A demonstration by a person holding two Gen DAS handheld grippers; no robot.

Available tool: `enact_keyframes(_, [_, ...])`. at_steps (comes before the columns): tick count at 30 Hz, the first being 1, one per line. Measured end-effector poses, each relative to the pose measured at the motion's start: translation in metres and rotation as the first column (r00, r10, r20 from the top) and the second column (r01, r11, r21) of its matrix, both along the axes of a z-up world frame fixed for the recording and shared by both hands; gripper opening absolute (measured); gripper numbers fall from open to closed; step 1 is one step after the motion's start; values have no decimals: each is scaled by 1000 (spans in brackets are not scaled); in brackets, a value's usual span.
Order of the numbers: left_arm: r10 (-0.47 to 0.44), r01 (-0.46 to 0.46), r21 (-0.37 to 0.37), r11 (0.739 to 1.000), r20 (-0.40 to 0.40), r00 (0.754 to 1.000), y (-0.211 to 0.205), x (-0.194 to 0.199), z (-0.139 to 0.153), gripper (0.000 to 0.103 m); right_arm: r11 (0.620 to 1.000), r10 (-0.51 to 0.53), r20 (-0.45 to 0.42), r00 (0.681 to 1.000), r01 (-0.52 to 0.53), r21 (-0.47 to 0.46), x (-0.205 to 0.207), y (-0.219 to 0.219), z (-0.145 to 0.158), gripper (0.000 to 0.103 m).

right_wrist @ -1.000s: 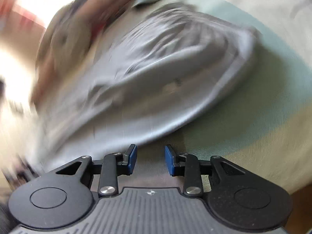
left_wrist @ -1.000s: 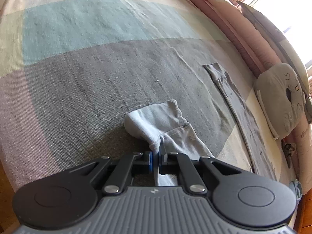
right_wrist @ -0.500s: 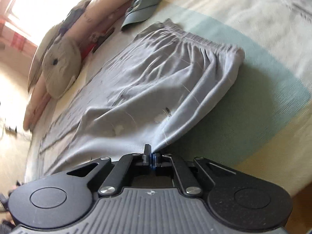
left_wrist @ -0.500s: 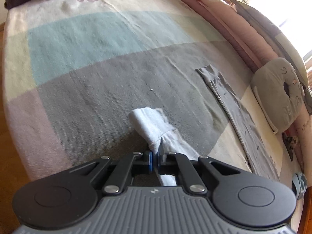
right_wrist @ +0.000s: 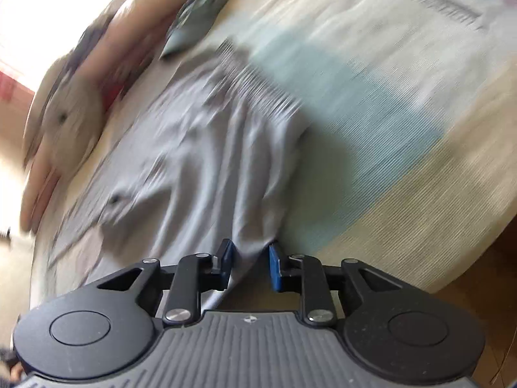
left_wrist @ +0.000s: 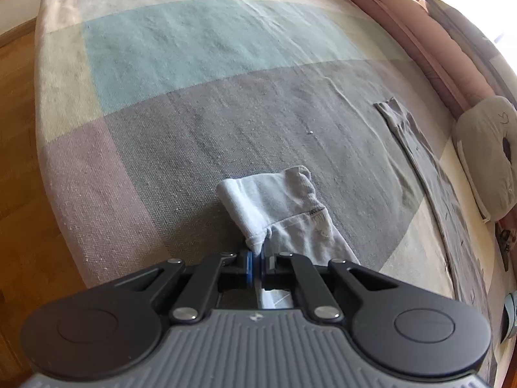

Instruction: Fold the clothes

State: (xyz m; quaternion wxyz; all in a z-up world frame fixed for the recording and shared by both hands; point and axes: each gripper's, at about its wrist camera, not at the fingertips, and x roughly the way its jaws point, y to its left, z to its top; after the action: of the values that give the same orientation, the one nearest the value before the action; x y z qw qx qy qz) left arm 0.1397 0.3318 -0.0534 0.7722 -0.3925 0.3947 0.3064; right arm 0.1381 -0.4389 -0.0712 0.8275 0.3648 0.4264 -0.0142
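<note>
Light grey trousers lie on the bed. In the left wrist view my left gripper (left_wrist: 257,258) is shut on the hem of one trouser leg (left_wrist: 278,203), which is lifted and folded over itself. The other leg (left_wrist: 420,168) lies flat to the right. The right wrist view is motion-blurred. There my right gripper (right_wrist: 248,258) stands open, with a bunched edge of the trousers (right_wrist: 210,148) between its blue pads (right_wrist: 275,268), near the ribbed waistband (right_wrist: 258,80).
The bedspread (left_wrist: 194,64) has teal, grey, mauve and cream blocks. A round grey plush cushion (left_wrist: 488,158) and a long pink bolster (left_wrist: 404,16) line the far side. A dark green cloth (right_wrist: 197,22) lies past the waistband. Wooden floor (left_wrist: 16,129) borders the bed's edge.
My right gripper, shut on the trouser edge half a second ago, has opened and is moving fast. My left gripper keeps its hold on the hem and has shifted slightly.
</note>
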Motion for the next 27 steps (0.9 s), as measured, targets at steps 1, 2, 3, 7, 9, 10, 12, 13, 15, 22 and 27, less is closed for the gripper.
enact_keyframes(1, [0,0,2,1000,-2,1000,0,1,0,4,999,-32,14,999,32,-12,0,-8,1,28])
enact_keyframes(2, [-1,1,6,1000,-5,1000,-1,1,1,4,998,-54,28,998,55,-20,3,-15,0,28])
enact_keyframes(3, [-1,1,9,1000,-7,1000,-2,2,1,4,998,-62,36,997,63,-30,7,-17,-1,28])
enact_keyframes(7, [6,-6,14,1000,-7,1000,-2,3,0,5,994,-79,62,995,83,-73,20,-22,-3,23])
enact_keyframes(9, [6,-5,18,1000,-11,1000,-2,4,1,5,992,-82,53,995,87,-90,18,-24,-1,4])
enact_keyframes(10, [6,-6,20,1000,-13,1000,-2,4,1,5,991,-84,48,995,88,-99,16,-25,0,4])
enact_keyframes(12, [7,-7,21,1000,-13,1000,-1,3,1,5,989,-87,36,996,90,-115,13,-27,2,4])
enact_keyframes(13, [9,-9,21,1000,-12,1000,-1,3,1,5,988,-88,30,996,91,-124,11,-28,3,4])
enact_keyframes(15, [12,-12,21,1000,-10,1000,0,1,2,5,986,-92,19,996,93,-140,7,-30,5,4])
enact_keyframes(22, [-2,3,33,999,-21,1000,0,1,3,5,966,-91,18,996,93,-241,14,-33,25,35])
enact_keyframes(27, [0,1,39,999,-12,1000,0,-1,2,5,928,10,76,997,19,-372,44,-39,57,41])
